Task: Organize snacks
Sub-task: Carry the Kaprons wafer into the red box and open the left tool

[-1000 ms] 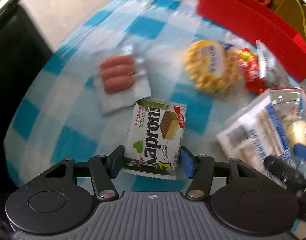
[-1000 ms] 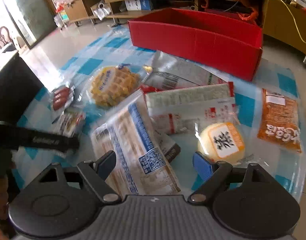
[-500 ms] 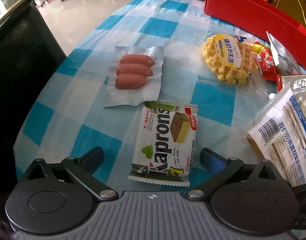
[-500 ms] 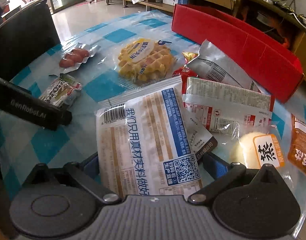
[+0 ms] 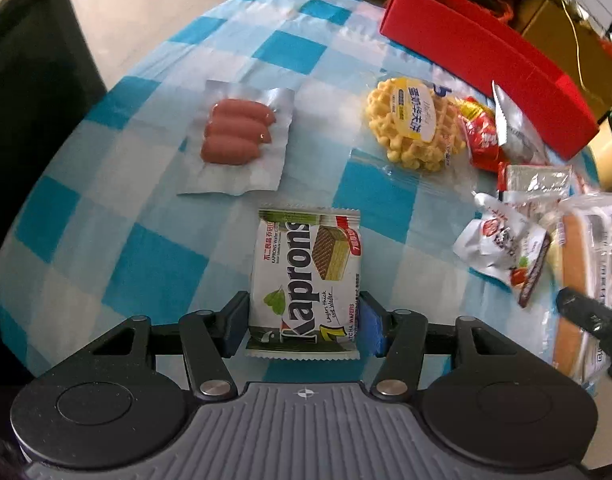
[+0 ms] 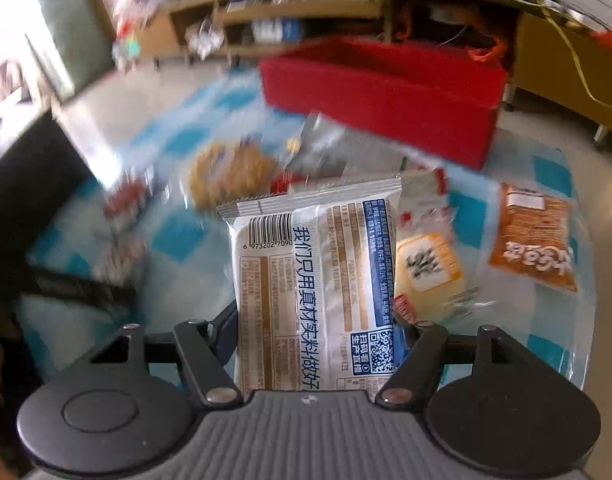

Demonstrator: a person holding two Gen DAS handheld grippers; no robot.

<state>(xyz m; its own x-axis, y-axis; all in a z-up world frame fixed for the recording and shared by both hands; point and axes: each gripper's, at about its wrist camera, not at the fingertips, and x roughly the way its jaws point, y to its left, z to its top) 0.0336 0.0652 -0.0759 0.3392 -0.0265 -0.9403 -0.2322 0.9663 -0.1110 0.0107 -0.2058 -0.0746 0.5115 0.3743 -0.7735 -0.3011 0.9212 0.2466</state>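
- The Kaprons wafer pack (image 5: 306, 280) is found flat on the checked tablecloth (image 5: 154, 264), well in front of the red box (image 5: 486, 52), and its near end is between the blue pads of the left gripper (image 5: 304, 326).
- The long axis of the pack is directed away from the jaws, along the fingers; the jaws are closing on its two long edges, and both pads already look pressed on the wrapper.
- The large white bread pack (image 6: 314, 280) is clamped across its width by the right gripper (image 6: 318, 344), whose jaws are also closing; it appears lifted off the cloth, and its far end points toward the red box (image 6: 382, 92).
- This right hand is judged the nearer one to the box.
- On the near side of the box, the waffle (image 5: 416, 124) and a heap of small packets (image 5: 502, 240) are seen; the sausage pack (image 5: 236, 136) is further to the left.
- For the wafer pack the way to the box is judged mostly free, only the waffle is near its line.
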